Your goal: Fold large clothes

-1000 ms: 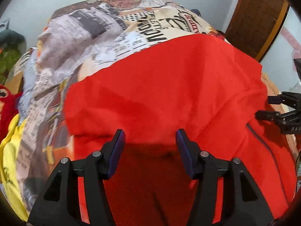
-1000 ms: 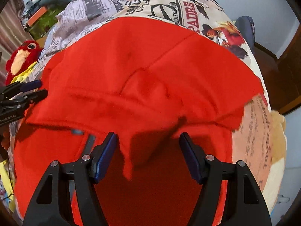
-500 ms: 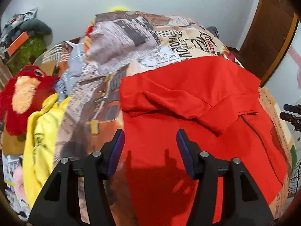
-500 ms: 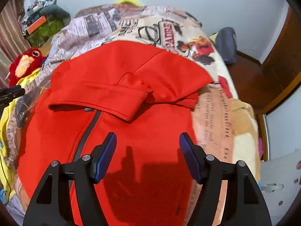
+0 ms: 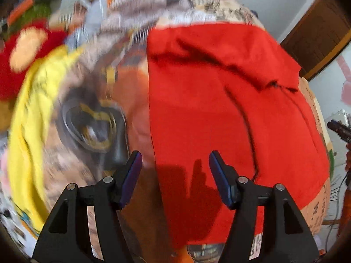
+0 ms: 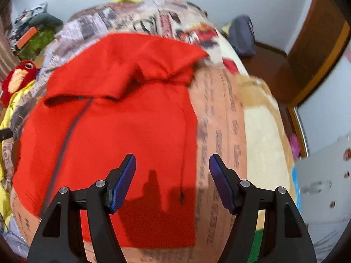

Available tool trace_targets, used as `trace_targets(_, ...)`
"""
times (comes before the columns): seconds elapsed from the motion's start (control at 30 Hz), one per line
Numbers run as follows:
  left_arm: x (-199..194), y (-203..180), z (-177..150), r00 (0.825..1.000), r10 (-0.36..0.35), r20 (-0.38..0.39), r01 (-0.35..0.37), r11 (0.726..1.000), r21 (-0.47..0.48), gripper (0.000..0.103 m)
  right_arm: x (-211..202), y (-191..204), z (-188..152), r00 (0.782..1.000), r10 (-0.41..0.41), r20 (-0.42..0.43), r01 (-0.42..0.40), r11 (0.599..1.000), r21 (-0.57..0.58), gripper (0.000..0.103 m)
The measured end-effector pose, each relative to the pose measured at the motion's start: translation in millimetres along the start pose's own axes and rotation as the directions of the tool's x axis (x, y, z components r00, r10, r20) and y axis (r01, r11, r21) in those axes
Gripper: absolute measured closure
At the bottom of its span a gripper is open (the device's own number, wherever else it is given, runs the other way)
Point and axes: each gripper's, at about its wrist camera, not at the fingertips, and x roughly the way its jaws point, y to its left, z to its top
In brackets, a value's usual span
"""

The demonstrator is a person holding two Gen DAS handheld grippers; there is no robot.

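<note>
A large red zip garment (image 5: 219,114) lies flat on the printed bedspread (image 5: 92,118), its far part folded back toward me in a band. It also shows in the right wrist view (image 6: 122,131), with a dark zip line and a drawstring on it. My left gripper (image 5: 175,171) is open and empty above the garment's near left edge. My right gripper (image 6: 172,173) is open and empty above the garment's near right edge. The right gripper's tip shows at the right edge of the left wrist view (image 5: 339,129).
A yellow cloth (image 5: 28,118) and a red plush toy (image 5: 24,50) lie to the left on the bed. A dark bag (image 6: 243,35) sits on the floor beyond the bed. A wooden door (image 5: 318,32) stands at the right. The bed's right edge (image 6: 269,144) drops off near my right gripper.
Both grippers, open and empty in every frame, have pulled back toward me and apart. The garment's far part, bunched up close in front of them a second ago, now lies folded over the body.
</note>
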Motion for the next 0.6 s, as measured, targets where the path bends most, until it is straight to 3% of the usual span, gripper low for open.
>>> trace_targets(0.17,21,9,-20,0.993,-0.09,-0.072,0.085,0.994,-0.068,0.04,12,-16,-19,0.998,0.004,-0.066,-0.001,0.999,0.041,0.037)
trace_targets(0.3,38,6,-26,0.987,-0.108,-0.119,0.1,0.992,-0.07,0.04,19,-21,-30,0.995,0.021,-0.095,-0.015,0.998,0.059,0.037)
trace_targets(0.5,40,-11,-25,0.995,-0.08,-0.066,0.079,0.997,-0.015,0.041,38,-23,-36,0.992,0.063,-0.109,-0.052,0.993,0.103,0.038)
trace_targets(0.6,43,-13,-23,0.996,-0.073,-0.053,0.073,0.997,-0.003,0.049,44,-29,-35,0.988,0.13,-0.084,-0.116,0.981,0.154,0.038)
